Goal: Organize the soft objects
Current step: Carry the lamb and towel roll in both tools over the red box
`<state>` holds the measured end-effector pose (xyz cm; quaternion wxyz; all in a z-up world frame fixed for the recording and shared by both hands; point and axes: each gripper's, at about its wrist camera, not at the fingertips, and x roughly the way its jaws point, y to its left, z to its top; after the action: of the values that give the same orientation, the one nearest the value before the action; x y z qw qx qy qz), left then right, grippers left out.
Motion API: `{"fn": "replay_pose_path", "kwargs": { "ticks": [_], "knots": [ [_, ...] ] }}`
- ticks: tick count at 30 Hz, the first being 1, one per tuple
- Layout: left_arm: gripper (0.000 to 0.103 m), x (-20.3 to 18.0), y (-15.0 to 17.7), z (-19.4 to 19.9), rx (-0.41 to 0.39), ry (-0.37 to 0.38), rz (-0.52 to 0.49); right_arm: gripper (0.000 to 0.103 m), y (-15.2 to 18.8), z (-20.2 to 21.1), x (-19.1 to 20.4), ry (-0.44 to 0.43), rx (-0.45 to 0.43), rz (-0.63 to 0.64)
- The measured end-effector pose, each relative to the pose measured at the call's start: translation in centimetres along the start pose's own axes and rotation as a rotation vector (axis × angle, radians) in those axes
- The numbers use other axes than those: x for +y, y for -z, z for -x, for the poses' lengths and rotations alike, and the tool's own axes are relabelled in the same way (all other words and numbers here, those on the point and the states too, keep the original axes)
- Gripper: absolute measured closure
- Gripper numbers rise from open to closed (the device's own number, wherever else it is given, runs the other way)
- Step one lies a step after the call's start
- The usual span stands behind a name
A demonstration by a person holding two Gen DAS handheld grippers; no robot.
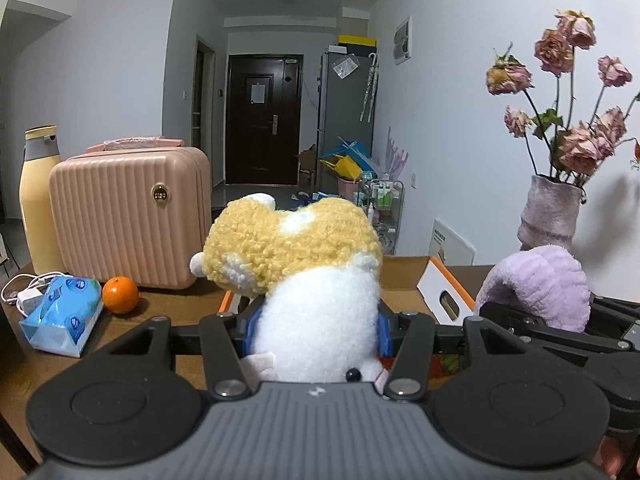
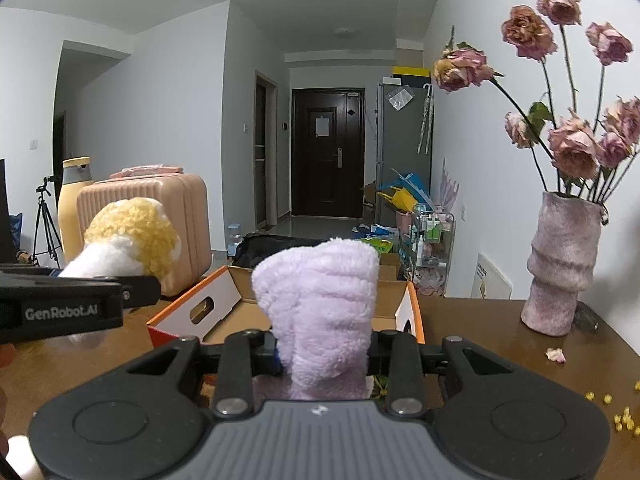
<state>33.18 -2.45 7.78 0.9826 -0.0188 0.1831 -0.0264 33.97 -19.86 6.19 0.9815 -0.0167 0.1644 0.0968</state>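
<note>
- While both grippers hang above the brown table, an open cardboard box with white and orange sides sits on it just ahead of them, its flaps up.
- At the table's left stands a pink ribbed suitcase, with a yellow bottle beside it.
- Against the wall on the right, a mauve vase holds dried roses.
- Held up over the near edge of the box, the plush toy, yellow and curly above, white below, is pinched around its white body by the left gripper.
- Just to its right, the lilac towel, a fluffy bundle, sticks up out of the right gripper, whose jaws are pressed tight on its lower part.
- Near the suitcase lie a blue tissue pack, a white charger with cable and an orange.
- Yellow crumbs and a fallen petal lie scattered on the table at far right.
</note>
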Motion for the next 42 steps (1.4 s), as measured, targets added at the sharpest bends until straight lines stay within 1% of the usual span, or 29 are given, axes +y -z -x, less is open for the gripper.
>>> {"fn": "replay_pose_path", "kwargs": {
  "ticks": [6,15,19,24,32,36,42],
  "knots": [
    [0.050,0.0,-1.0,-2.0,-0.012,-0.023,-0.001,0.072,-1.1,-2.4,-0.2,0.009,0.015,0.015],
    [0.050,0.1,-2.0,-5.6,0.007,-0.038,-0.006,0.072,-2.6,-6.0,-1.3,0.016,0.057,0.015],
    [0.050,0.1,-2.4,-7.3,0.023,-0.041,-0.009,0.072,-3.1,-7.5,-1.8,0.015,0.075,0.016],
    [0.050,0.1,-2.7,-9.7,0.051,-0.048,-0.018,0.072,-3.6,-10.2,-2.2,0.022,0.118,0.025],
    [0.050,0.2,-2.5,-13.4,0.108,-0.077,-0.031,0.072,-2.8,-13.6,-2.5,0.004,0.173,0.019],
    [0.050,0.3,-2.2,-14.9,0.135,-0.086,-0.034,0.072,-2.2,-14.9,-2.6,-0.004,0.179,0.008],
    [0.050,0.5,-1.2,-16.3,0.160,-0.089,-0.023,0.072,-0.9,-16.8,-3.3,-0.026,0.182,-0.044]
  ]
}}
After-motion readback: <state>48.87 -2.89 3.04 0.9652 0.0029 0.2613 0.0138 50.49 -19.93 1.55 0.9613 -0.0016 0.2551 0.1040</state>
